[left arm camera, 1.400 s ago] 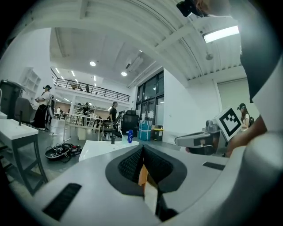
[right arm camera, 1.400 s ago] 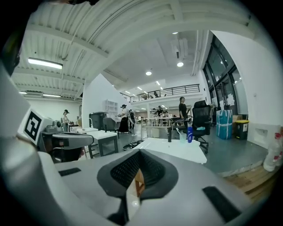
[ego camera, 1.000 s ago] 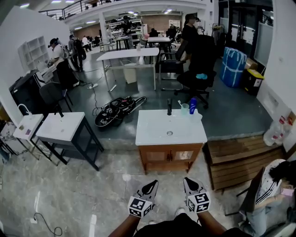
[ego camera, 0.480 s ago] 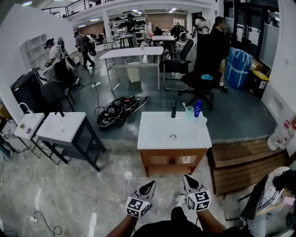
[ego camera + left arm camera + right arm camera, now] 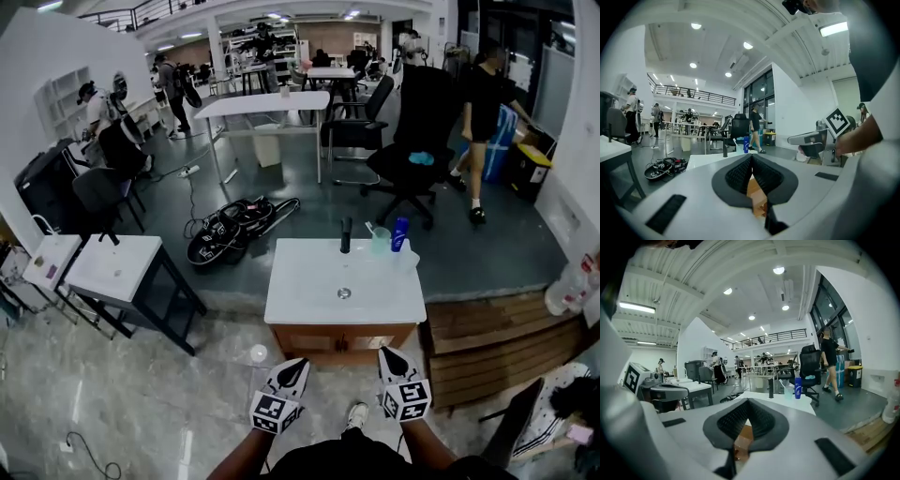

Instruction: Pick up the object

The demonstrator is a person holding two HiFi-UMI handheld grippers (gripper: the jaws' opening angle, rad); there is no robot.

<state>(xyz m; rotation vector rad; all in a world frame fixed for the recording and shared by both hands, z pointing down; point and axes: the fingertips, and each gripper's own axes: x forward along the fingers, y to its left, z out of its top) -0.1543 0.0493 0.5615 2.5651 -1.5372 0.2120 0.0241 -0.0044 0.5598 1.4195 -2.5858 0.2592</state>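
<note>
Closer than a second earlier, the white-topped wooden bench (image 5: 300,291) lay just ahead of the left tool (image 5: 298,366) and right tool (image 5: 387,356), both closed on nothing. At its back right stood the blue plastic bottle (image 5: 400,234), likely the object: probably light, stiff, slick; grip its middle.

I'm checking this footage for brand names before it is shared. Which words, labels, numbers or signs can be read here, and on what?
No text can be read in any view.
Label on the blue bottle: too small and blurred to read.
Cubes on the left tool and right tool: black-and-white square patterns only, no letters or digits.
</note>
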